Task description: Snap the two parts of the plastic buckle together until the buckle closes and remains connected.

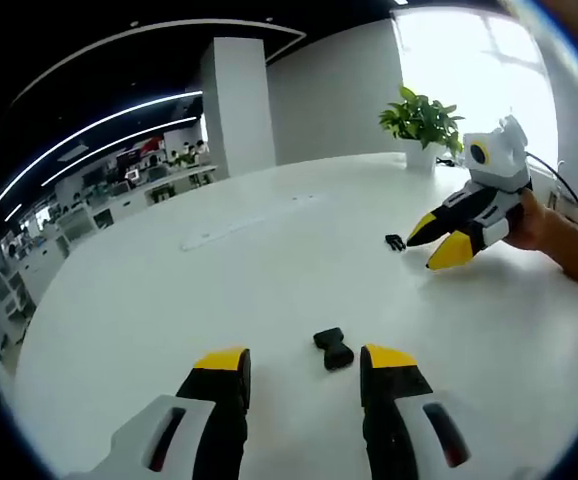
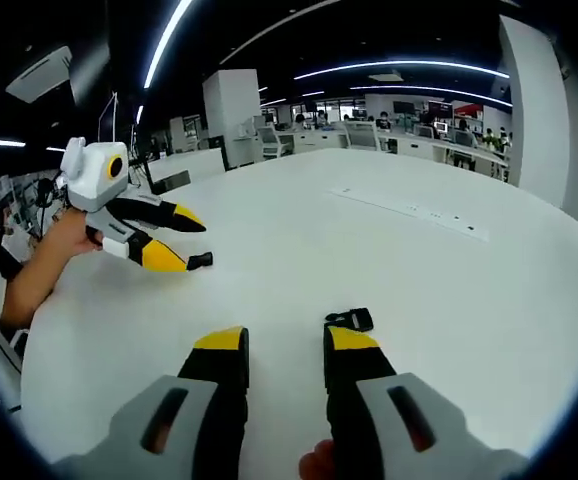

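White tabletop (image 1: 169, 300) fills the workspace, round and bare-looking, with an open-plan office behind it and a potted plant (image 1: 421, 120) near the far edge. 2 buckle pieces lie on it, well apart. In the left gripper view, the socket half (image 1: 334, 349) sits flat just ahead of the left gripper (image 1: 304, 365), between the lines of its spread jaws and untouched. The pronged half (image 2: 350, 320) lies just beyond the right gripper (image 2: 284, 345), close to the tip of one jaw; those jaws also stand apart and hold nothing.

Nothing is grasped yet, so the risks are in the pickup. Both pieces are small, flat and hard on a slick surface: a jaw coming down off-centre would likely skate a piece away or flip it instead of pinching it. A grip across the prongs could squeeze them inward and spoil the latch. If either half is held skewed, the prongs may jam at the socket mouth without catching, leaving a closure that falls apart once released.
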`<action>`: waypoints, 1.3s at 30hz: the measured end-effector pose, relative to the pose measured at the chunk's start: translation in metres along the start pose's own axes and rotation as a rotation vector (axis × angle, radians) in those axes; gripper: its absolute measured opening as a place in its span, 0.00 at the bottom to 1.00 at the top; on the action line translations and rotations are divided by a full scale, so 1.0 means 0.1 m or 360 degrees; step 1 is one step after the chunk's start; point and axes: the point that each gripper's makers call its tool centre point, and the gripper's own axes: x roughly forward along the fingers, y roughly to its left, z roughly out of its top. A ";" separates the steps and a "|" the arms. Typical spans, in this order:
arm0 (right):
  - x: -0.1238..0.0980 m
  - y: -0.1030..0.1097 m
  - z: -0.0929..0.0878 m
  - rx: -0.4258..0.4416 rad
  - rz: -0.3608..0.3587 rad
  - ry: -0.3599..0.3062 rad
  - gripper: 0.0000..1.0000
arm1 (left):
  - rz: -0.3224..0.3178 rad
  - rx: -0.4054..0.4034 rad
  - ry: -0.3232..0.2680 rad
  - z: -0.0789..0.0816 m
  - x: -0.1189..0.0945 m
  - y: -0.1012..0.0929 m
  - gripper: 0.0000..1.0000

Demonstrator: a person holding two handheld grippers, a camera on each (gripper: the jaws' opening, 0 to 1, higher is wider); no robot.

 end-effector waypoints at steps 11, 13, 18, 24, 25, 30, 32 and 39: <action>0.06 -0.03 -0.06 0.0005 -0.0025 0.0030 0.29 | 0.0007 0.0002 0.0020 -0.02 0.02 0.00 0.45; 0.09 0.05 -0.01 -0.0037 0.0025 -0.0016 0.30 | 0.0009 -0.0001 0.0019 -0.02 0.02 0.01 0.45; 0.04 0.02 0.09 -0.0055 0.0009 -0.0072 0.35 | 0.0011 -0.0002 0.0029 -0.04 0.03 0.01 0.45; 0.04 -0.15 0.06 -0.0053 -0.0058 -0.0088 0.38 | 0.0007 0.0002 0.0026 -0.04 0.03 0.01 0.45; 0.05 -0.15 0.06 -0.0053 -0.0056 -0.0087 0.39 | 0.0006 0.0004 0.0025 -0.03 0.03 0.00 0.45; 0.09 -0.16 0.06 -0.0077 -0.0056 -0.0084 0.41 | 0.0002 0.0008 0.0020 -0.03 0.03 -0.01 0.45; 0.10 -0.15 0.05 -0.0081 -0.0052 -0.0069 0.41 | 0.0004 0.0010 0.0021 -0.03 0.03 0.00 0.45; 0.10 -0.12 0.02 -0.0058 -0.0039 -0.0040 0.41 | 0.0006 0.0011 0.0023 -0.03 0.02 0.01 0.45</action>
